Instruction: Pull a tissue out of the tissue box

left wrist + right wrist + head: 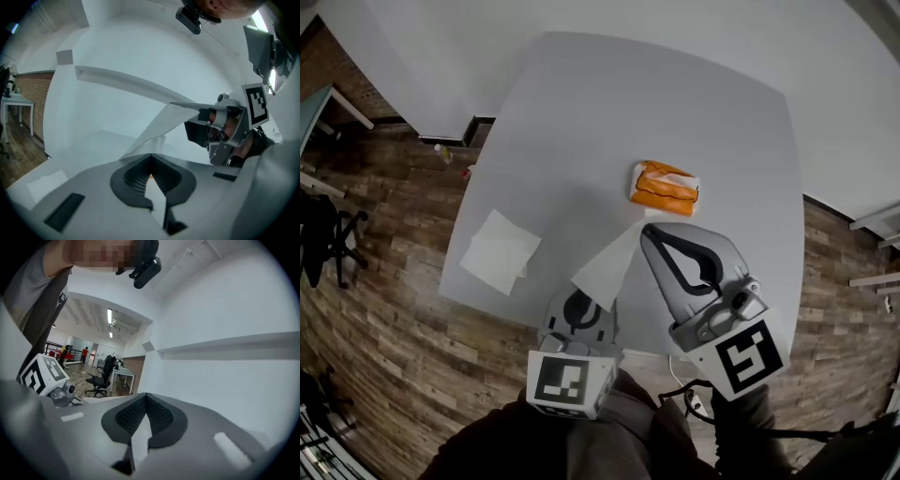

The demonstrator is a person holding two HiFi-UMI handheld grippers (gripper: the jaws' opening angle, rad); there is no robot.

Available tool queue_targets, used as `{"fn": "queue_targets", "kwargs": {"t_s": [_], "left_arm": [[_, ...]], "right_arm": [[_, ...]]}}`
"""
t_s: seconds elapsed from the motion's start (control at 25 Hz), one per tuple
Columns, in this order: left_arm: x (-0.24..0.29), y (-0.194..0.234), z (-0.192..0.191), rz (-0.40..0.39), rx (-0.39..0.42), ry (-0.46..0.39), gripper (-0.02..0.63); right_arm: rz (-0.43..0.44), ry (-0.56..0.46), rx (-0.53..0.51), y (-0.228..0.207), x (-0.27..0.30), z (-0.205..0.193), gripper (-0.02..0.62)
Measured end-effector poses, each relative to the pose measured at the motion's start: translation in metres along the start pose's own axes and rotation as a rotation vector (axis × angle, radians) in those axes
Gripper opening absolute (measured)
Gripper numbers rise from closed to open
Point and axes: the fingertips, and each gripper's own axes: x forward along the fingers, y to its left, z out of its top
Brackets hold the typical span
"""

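**Head view.** A grey table [628, 103] carries an orange box [664, 187] right of centre. The tissue [609, 264] is clear of the box and hangs above the table as a stretched sheet between the two grippers. Its upper corner meets the tip of the right gripper [647, 232], and its lower end meets the tip of the left gripper [586, 302]. The tissue is near the box but does not touch it. A second sheet [500, 251] lies flat on the table near the left edge, well apart from the box.

**Left gripper view.** The jaws of the left gripper [151, 155] are together and clamped on one end of the tissue [171, 119]. The sheet rises from the jaw tip up and to the right, to the right gripper [202, 117], which pinches the far corner.

**Right gripper view.** The jaws of the right gripper [146, 395] are together. The tissue cannot be made out clearly at the tip in this view. The marker cube [41, 373] of the left gripper shows at the left. An office chair [101, 380] stands on the wood floor behind it.
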Motion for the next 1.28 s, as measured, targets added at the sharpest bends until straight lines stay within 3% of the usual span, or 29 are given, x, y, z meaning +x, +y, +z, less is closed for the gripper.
{"fn": "queue_targets", "kwargs": {"t_s": [0.36, 0.52, 0.76, 0.96, 1.28], "left_arm": [[-0.096, 0.116, 0.026, 0.114, 0.012, -0.059, 0.0], [-0.134, 0.171, 0.039, 0.168, 0.05, -0.076, 0.0], [-0.161, 0.223, 0.041, 0.212, 0.051, -0.074, 0.0], [-0.173, 0.246, 0.032, 0.218, 0.04, -0.054, 0.0], [-0.168, 0.256, 0.016, 0.178, 0.031, -0.02, 0.0]], "right_arm": [[0.039, 0.03, 0.042, 0.073, 0.125, 0.012, 0.003], [0.002, -0.029, 0.049, 0.092, 0.181, 0.034, 0.003], [-0.101, -0.096, 0.08, 0.104, 0.215, 0.044, 0.003], [-0.146, -0.089, 0.207, 0.123, 0.221, 0.007, 0.003], [-0.136, 0.124, 0.273, 0.171, 0.224, -0.095, 0.003]]}}
